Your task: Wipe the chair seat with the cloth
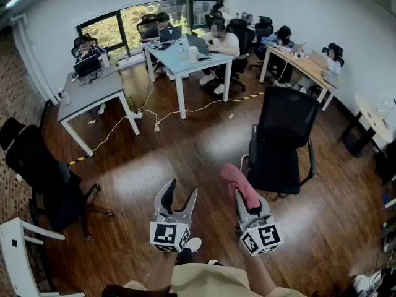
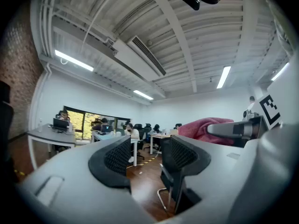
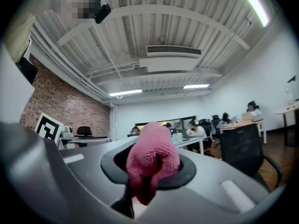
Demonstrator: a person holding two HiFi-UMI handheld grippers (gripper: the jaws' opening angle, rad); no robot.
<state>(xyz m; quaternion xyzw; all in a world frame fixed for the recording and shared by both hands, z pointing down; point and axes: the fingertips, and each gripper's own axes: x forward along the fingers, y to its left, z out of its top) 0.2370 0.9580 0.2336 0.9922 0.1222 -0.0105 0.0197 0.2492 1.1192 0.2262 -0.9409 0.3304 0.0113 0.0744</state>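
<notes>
Head view takes in a wide dark wooden floor in an office, with a grey desk, a pale blue desk and a wooden desk ranged along the far side, people seated at them. The black office chair for the task stands on open floor to the right of centre, its backrest upright and its chair seat bare. A second black chair stands well apart at the left edge, with a white chair just below it. The left gripper is held over the floor with its jaws spread wide and nothing gripped; in the left gripper view the left gripper frames the office chair in the gap, some way off. The right gripper is clamped on the pink cloth, which sticks up past the jaw tips near the seat's near left corner but apart from it; the chair's armrest stands on that side. In the right gripper view the cloth bulges out of the closed right gripper, the chair off to its right. A white cable trails across the floor under the desks
</notes>
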